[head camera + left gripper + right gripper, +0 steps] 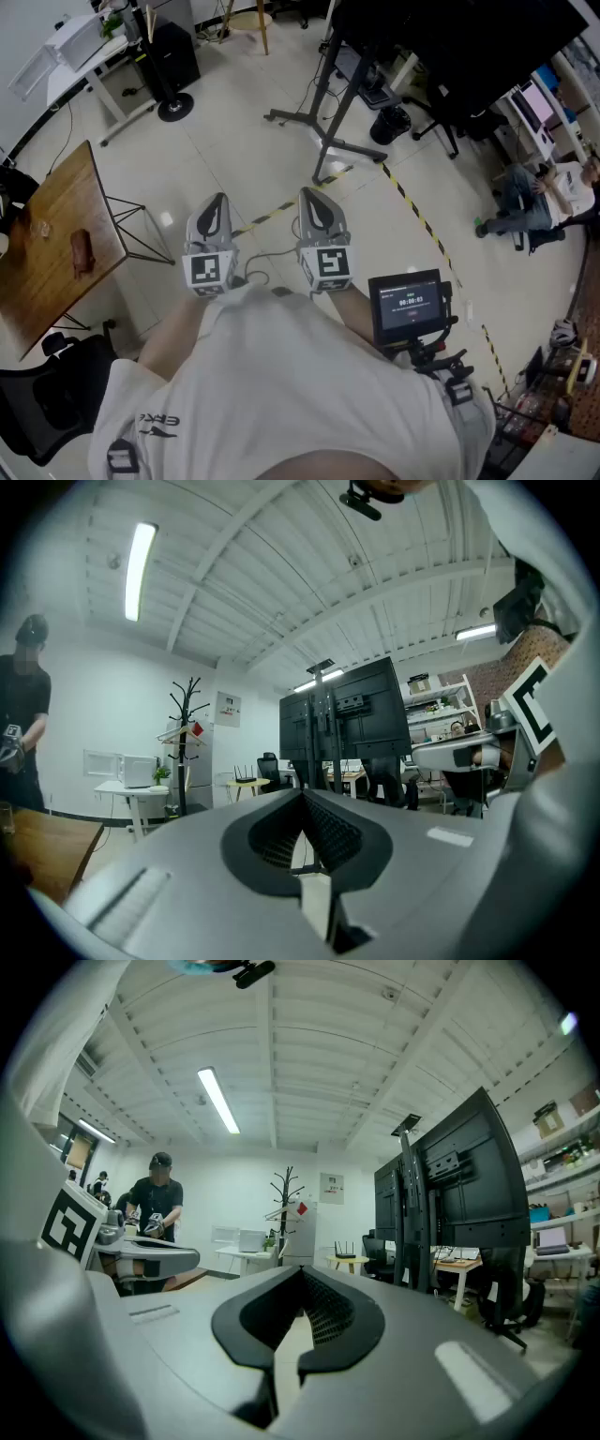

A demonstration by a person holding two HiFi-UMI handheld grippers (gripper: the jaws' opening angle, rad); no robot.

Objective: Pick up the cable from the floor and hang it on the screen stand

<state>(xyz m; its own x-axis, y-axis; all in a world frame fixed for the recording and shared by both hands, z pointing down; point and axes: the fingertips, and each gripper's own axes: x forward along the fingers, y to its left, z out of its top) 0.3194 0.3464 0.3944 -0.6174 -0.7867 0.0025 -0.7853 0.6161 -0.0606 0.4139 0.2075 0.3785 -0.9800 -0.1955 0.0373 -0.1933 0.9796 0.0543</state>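
A thin grey cable [272, 252] lies on the pale floor, just ahead of the person and between the two grippers in the head view. The black screen stand [323, 131] rises farther ahead with its legs spread on the floor, and it also shows in the gripper views [337, 724] [450, 1194]. My left gripper [217, 199] [302, 794] is shut and empty, held level above the floor. My right gripper [314, 192] [302, 1271] sits beside it, also shut with nothing between its jaws. Neither gripper touches the cable.
A wooden table [56, 253] stands at the left, with a black chair [56, 394] below it. Yellow-black tape [422, 220] crosses the floor. A coat rack base [175, 108] is far left. One person sits at the right [525, 202]; another stands [155, 1204].
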